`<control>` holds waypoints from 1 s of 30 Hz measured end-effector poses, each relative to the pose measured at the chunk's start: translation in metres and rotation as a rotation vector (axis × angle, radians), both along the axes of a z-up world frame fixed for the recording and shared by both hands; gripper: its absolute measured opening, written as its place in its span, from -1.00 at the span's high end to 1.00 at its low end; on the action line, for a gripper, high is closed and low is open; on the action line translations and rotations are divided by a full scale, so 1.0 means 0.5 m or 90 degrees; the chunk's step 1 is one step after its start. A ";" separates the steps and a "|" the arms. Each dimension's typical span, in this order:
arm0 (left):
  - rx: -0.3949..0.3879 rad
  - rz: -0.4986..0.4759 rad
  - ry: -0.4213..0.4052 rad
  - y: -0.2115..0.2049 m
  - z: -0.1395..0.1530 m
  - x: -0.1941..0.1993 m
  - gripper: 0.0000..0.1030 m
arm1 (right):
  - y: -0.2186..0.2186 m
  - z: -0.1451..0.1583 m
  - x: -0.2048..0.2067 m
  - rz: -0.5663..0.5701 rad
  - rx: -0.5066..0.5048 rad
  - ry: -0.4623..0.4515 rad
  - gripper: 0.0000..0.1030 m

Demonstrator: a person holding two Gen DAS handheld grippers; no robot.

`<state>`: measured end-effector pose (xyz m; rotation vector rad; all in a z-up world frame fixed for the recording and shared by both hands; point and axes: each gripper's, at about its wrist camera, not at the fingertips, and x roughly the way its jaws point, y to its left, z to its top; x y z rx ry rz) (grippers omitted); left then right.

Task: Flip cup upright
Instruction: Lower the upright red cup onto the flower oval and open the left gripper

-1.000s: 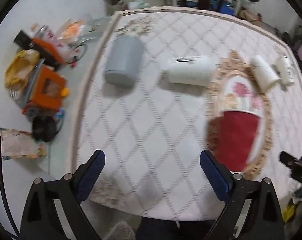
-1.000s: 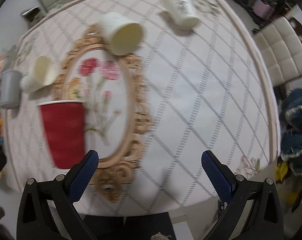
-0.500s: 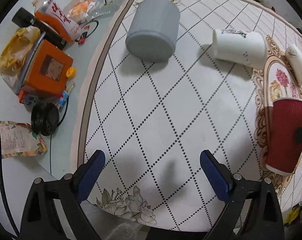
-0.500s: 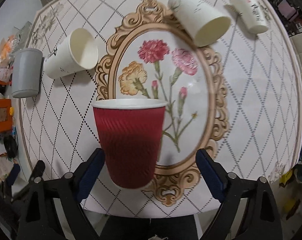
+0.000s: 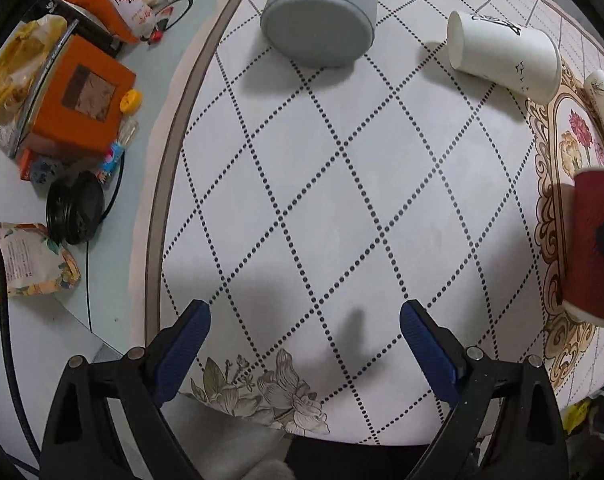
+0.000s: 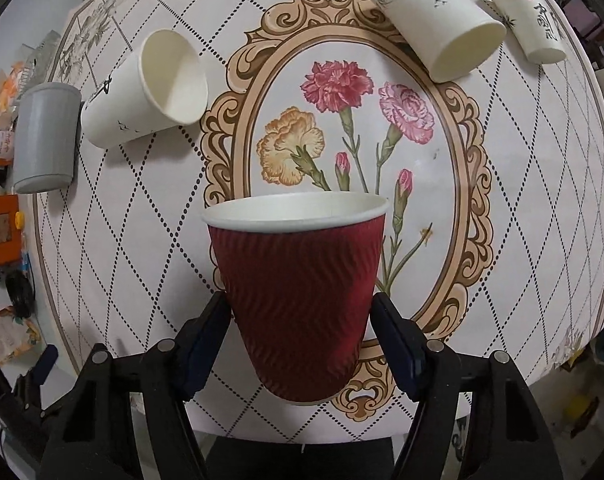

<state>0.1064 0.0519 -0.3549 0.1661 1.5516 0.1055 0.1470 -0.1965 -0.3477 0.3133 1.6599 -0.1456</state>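
Round table (image 6: 542, 184), floral oval print; right gripper (image 6: 302, 312) pinches the red cup (image 6: 297, 292) low on its ribbed wall, mouth facing away, over the oval's near edge.
Risks: paper wall could buckle or slide in the pads since the grip sits near the base; rotating it upright may swing the rim into the table. Left gripper (image 5: 304, 322) hangs wide and empty, well left of the oval. Right view shows pad contact and three white cups (image 6: 141, 92) lying around the oval; left view shows the cup side-on, plus clutter (image 5: 77, 100) off the mat.
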 end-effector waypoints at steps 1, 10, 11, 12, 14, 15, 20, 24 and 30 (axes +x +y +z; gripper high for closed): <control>-0.003 0.002 0.007 0.000 -0.002 -0.001 -0.88 | 0.005 0.005 -0.006 -0.004 0.003 -0.010 -0.42; -0.051 0.019 0.082 -0.032 -0.042 0.005 -0.88 | -0.009 0.129 -0.014 -0.012 -0.071 -0.288 -0.42; -0.046 0.015 0.081 -0.036 -0.046 0.008 -0.88 | -0.008 0.132 -0.011 -0.015 -0.079 -0.322 -0.42; -0.036 0.007 0.078 -0.043 -0.054 0.011 -0.88 | -0.005 0.130 -0.001 -0.015 -0.088 -0.345 -0.42; -0.020 -0.001 0.073 -0.052 -0.063 0.016 -0.88 | 0.001 0.121 0.009 -0.014 -0.104 -0.384 -0.42; -0.009 -0.011 0.068 -0.058 -0.069 0.017 -0.88 | 0.002 0.115 0.017 -0.012 -0.111 -0.401 -0.42; 0.016 -0.042 0.061 -0.076 -0.080 0.015 -0.88 | 0.008 0.065 -0.004 -0.006 -0.134 -0.426 -0.42; 0.003 -0.046 0.052 -0.081 -0.064 0.004 -0.88 | 0.019 0.058 -0.039 0.014 -0.147 -0.447 -0.44; -0.015 -0.068 0.020 -0.095 -0.011 -0.009 -0.88 | 0.015 0.059 -0.075 -0.017 -0.130 -0.392 -0.52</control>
